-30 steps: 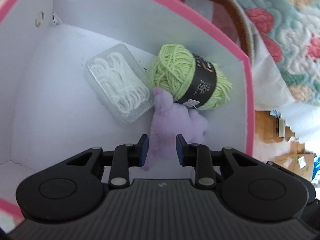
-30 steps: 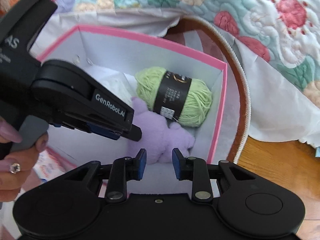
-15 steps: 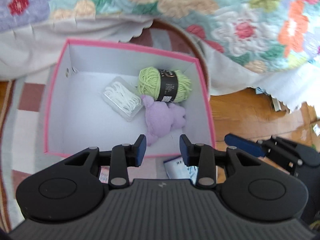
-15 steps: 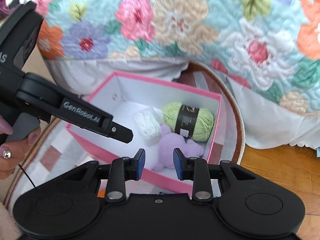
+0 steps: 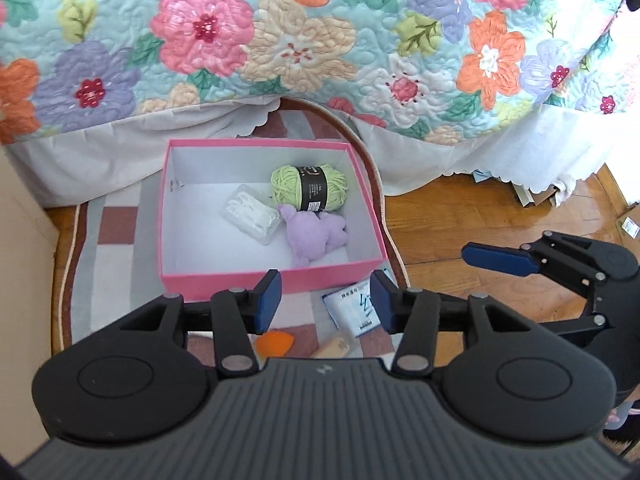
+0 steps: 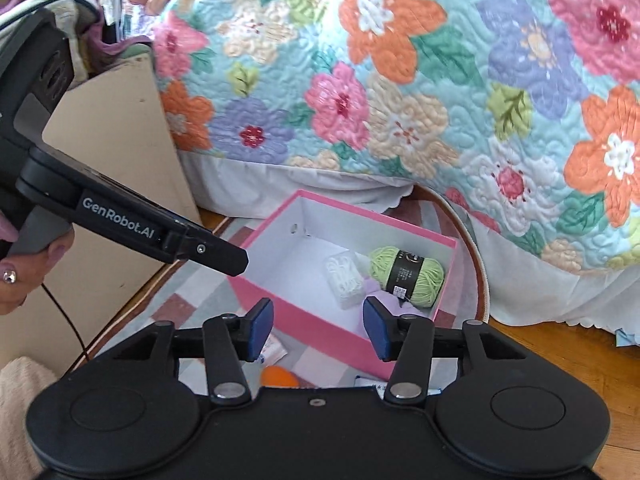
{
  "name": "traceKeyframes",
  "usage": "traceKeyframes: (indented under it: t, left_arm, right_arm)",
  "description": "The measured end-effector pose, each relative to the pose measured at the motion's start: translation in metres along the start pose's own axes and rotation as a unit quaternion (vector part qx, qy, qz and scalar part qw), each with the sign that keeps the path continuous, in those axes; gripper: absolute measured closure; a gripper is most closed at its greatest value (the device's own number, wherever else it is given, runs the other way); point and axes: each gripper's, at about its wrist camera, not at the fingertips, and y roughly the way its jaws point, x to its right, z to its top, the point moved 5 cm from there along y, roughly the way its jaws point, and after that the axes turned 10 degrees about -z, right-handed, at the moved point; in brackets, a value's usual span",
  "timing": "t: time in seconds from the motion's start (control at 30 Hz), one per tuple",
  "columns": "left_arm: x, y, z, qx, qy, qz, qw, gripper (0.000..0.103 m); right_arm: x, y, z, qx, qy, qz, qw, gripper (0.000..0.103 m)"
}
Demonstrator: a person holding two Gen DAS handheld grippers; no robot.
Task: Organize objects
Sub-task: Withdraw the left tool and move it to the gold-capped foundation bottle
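A pink box [image 5: 276, 274] with a white inside stands on a rug. It holds a green yarn ball [image 5: 308, 188], a clear case of white picks [image 5: 252, 218] and a purple plush toy [image 5: 316, 234]. The box [image 6: 316, 330], yarn [image 6: 406, 272] and case [image 6: 345, 275] also show in the right wrist view. My left gripper [image 5: 325, 300] is open and empty, high above the box's near edge. My right gripper [image 6: 318, 330] is open and empty, also raised. On the rug in front of the box lie a white-blue packet [image 5: 354, 306], an orange sponge [image 5: 274, 343] and a tan item [image 5: 338, 346].
A bed with a floral quilt [image 5: 320, 40] and white skirt stands behind the box. A beige cabinet [image 6: 116, 152] stands at the left. Wood floor [image 5: 480, 216] lies to the right, with papers under the bed edge. The striped rug [image 5: 116, 248] has a brown rim.
Both grippers have pulled up and back out of the box and opened wider. The purple plush toy stays in the box beside the yarn.
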Motion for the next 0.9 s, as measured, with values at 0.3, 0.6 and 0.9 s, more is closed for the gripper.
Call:
traceKeyframes:
  t: [0.3,0.6,0.9]
  left_arm:
    - [0.007,-0.024,-0.04,0.008,0.007,-0.001,0.9999,0.049]
    - [-0.008,0.006,-0.085,-0.014,-0.007,-0.001,0.9999,0.049]
    - [-0.035,0.065,-0.121,-0.041,-0.03,-0.026,0.9984,0.049]
  right_arm:
    - [-0.019,-0.035,-0.023,0.01,-0.032,0.01,0.999,0.034]
    - [-0.026,-0.005,-0.075,-0.018,-0.025,0.027,0.999,0.032]
    - [-0.036,0.041,-0.12,-0.016,-0.082,0.016,0.996,0.031]
